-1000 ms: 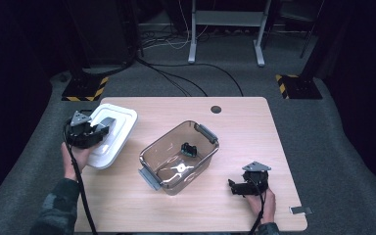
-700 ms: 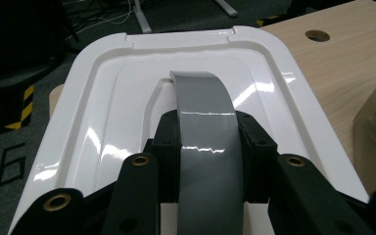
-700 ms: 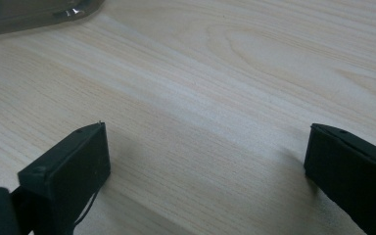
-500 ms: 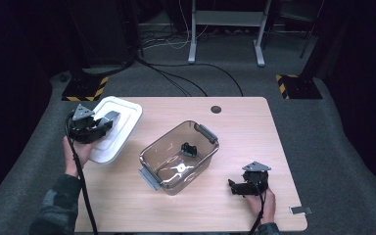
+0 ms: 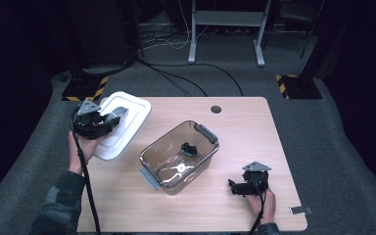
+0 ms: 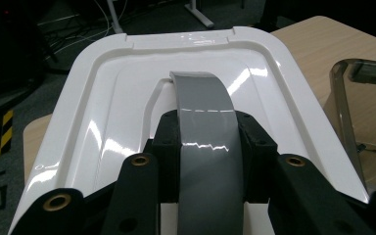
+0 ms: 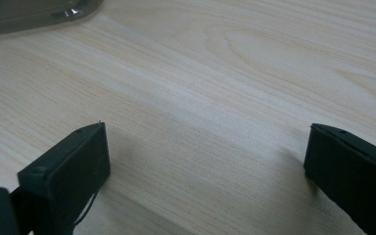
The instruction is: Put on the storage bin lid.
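At table's left edge: left gripper (image 5: 108, 121) clamps the lid (image 5: 127, 122) by its handle (image 6: 203, 127).
Right gripper (image 5: 236, 187): jaws wide apart, nothing held.
Risk: tilted lid could slip, or clip the box (image 5: 178, 156).

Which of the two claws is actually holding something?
The left claw is: its jaws clamp the grey handle of the white lid, tilted up off the table. The right claw rests open on bare wood.

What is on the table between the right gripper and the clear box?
Nothing. In the high view, only bare wood of the table lies between the right gripper and the clear box.
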Demonstrator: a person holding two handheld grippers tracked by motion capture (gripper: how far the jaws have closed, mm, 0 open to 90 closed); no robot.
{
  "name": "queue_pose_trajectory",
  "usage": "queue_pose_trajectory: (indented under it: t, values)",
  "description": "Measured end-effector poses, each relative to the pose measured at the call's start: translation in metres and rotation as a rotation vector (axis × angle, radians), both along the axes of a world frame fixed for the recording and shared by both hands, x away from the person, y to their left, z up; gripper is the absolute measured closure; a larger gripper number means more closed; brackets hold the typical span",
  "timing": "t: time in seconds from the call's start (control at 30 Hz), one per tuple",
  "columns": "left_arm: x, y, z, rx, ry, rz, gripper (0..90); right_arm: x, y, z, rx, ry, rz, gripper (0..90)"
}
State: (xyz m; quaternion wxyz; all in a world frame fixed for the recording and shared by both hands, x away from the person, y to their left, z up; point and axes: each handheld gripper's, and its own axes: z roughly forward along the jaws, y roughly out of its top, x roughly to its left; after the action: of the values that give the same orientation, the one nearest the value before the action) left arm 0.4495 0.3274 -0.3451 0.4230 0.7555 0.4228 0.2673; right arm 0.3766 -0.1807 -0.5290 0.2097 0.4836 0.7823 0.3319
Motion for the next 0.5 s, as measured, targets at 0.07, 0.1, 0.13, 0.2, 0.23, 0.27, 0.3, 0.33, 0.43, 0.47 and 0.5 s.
queue_pose_trajectory:
  t: [0.07,0.1,0.13,0.2,0.23,0.27,0.3,0.33,0.43,0.47,0.5]
  values:
    - [-0.001,-0.004,0.003,-0.002,0.0,-0.009,66.7,0.0,0.0,0.0,0.001,0.0,-0.001,2.4]
    - [-0.001,-0.006,0.005,0.001,-0.002,-0.016,66.6,0.0,0.0,0.0,0.0,0.0,-0.003,2.4]
    - [-0.001,-0.008,0.006,0.0,-0.002,-0.021,66.7,0.0,0.0,0.0,-0.002,-0.001,-0.002,2.4]
    - [-0.001,-0.01,0.007,-0.003,-0.004,-0.027,66.7,0.0,0.0,0.0,-0.002,-0.001,-0.001,2.4]
    - [-0.002,-0.013,0.009,-0.004,-0.005,-0.037,66.7,0.0,0.0,0.0,-0.001,-0.001,-0.002,2.4]
    - [-0.002,-0.015,0.01,-0.001,0.0,-0.042,66.7,0.0,0.0,0.0,-0.001,-0.001,-0.002,2.4]
    - [-0.002,-0.017,0.011,-0.001,0.002,-0.042,66.7,0.0,0.0,0.0,-0.002,-0.001,-0.002,2.4]
    - [-0.002,-0.017,0.011,-0.001,0.002,-0.042,66.7,0.0,0.0,0.0,-0.002,-0.001,-0.002,2.4]
    - [-0.002,-0.024,0.012,-0.009,0.012,-0.053,66.7,0.0,0.0,0.0,-0.001,-0.001,-0.002,2.4]
    - [-0.002,-0.026,0.013,-0.011,0.012,-0.057,66.6,0.0,0.0,0.0,-0.001,-0.001,-0.003,2.4]
    - [-0.002,-0.027,0.013,-0.012,0.017,-0.064,66.7,0.0,0.0,0.0,-0.001,-0.001,-0.003,2.4]
